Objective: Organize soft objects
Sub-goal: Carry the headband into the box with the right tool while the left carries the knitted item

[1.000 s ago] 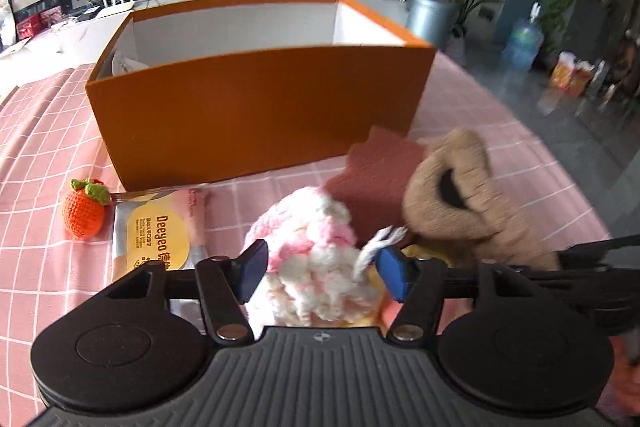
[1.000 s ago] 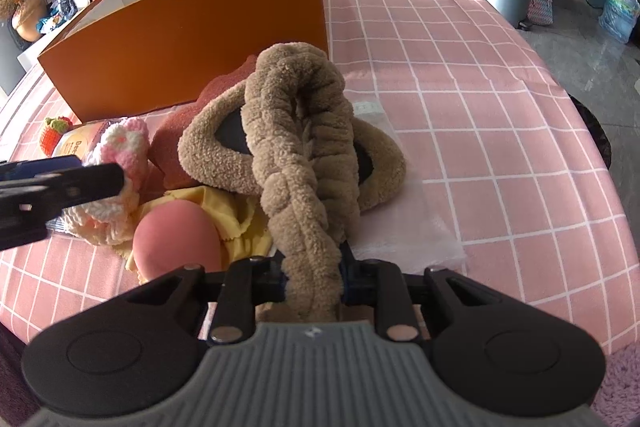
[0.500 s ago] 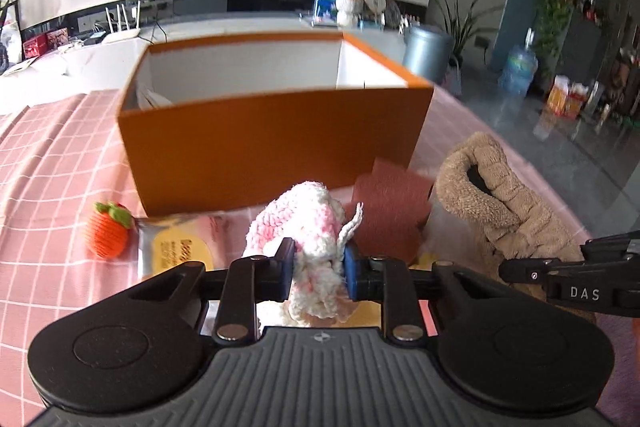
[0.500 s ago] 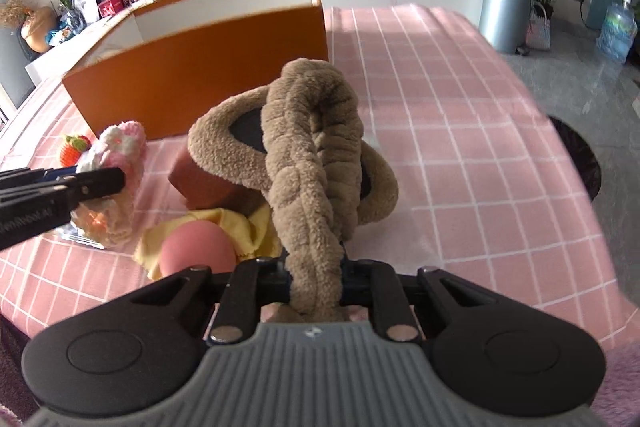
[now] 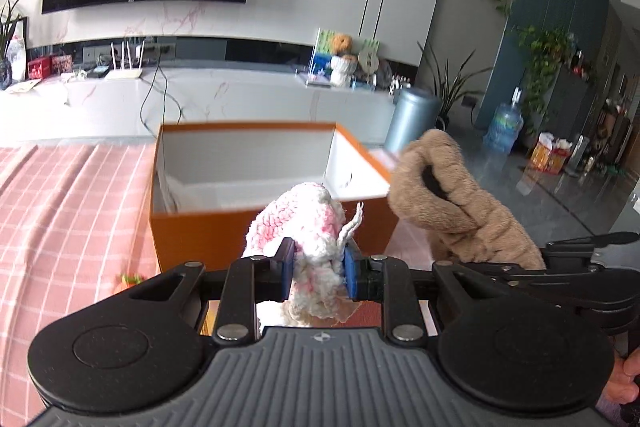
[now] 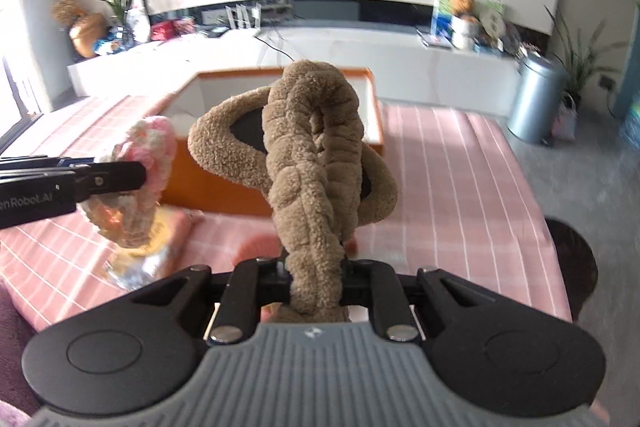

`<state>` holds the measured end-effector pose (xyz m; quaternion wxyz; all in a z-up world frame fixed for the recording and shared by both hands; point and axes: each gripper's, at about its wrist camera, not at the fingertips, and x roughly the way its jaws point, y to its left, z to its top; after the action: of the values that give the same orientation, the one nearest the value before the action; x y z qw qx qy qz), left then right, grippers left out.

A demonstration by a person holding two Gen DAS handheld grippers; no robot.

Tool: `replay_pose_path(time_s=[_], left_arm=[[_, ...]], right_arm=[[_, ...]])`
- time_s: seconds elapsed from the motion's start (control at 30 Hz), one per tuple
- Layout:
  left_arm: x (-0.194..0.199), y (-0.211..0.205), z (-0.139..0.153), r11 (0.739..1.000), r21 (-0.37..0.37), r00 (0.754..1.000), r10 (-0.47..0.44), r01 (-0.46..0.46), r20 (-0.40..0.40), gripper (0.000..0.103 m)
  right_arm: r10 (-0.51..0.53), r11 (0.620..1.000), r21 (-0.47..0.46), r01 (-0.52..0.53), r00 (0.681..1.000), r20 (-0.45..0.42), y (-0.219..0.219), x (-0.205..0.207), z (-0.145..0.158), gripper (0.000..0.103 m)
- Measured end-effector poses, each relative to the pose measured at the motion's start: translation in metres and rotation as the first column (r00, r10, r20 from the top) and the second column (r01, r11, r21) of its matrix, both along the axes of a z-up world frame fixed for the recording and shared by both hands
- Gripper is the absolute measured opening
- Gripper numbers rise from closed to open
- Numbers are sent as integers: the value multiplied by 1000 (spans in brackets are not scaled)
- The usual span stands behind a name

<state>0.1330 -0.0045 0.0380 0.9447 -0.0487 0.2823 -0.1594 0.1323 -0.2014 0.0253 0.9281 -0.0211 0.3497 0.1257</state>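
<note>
My left gripper (image 5: 318, 269) is shut on a pink-and-white knitted piece (image 5: 298, 223) and holds it in the air in front of the open orange box (image 5: 200, 239). My right gripper (image 6: 316, 281) is shut on a brown fleece headband (image 6: 312, 155), lifted above the pink checked tablecloth (image 6: 460, 187). The headband also shows at the right in the left wrist view (image 5: 444, 203), beside the box's right corner. The knitted piece shows at the left in the right wrist view (image 6: 140, 167). The box (image 6: 224, 183) has white inner walls.
An orange knitted strawberry (image 5: 128, 281) lies on the cloth left of the box. A yellow packet (image 6: 160, 235) and a pink round thing (image 6: 260, 245) lie on the table below the lifted items. A metal bin (image 6: 536, 99) stands beyond the table's right edge.
Both grippers have risen from the table with their items and moved toward the box. The left gripper, open one second ago, closed on the knitted piece.
</note>
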Motion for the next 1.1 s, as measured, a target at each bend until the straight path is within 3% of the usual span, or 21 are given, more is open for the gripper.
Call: replay_pose_path(time_s=[0.3, 0.53, 0.73, 1.1], left_arm=[[40, 6, 32, 1000, -8, 998, 9, -9, 68, 28], [80, 10, 38, 1000, -7, 998, 25, -25, 60, 28], [111, 14, 27, 999, 1, 998, 50, -50, 29, 28], [146, 16, -5, 999, 18, 997, 50, -48, -67, 28]], right_arm=[[107, 993, -50, -103, 991, 85, 28, 52, 55, 14], [148, 986, -89, -139, 984, 96, 46, 113, 68, 14], [147, 981, -140, -138, 988, 56, 51, 175, 55, 14], [100, 970, -197, -139, 976, -193, 60, 267, -14, 15]])
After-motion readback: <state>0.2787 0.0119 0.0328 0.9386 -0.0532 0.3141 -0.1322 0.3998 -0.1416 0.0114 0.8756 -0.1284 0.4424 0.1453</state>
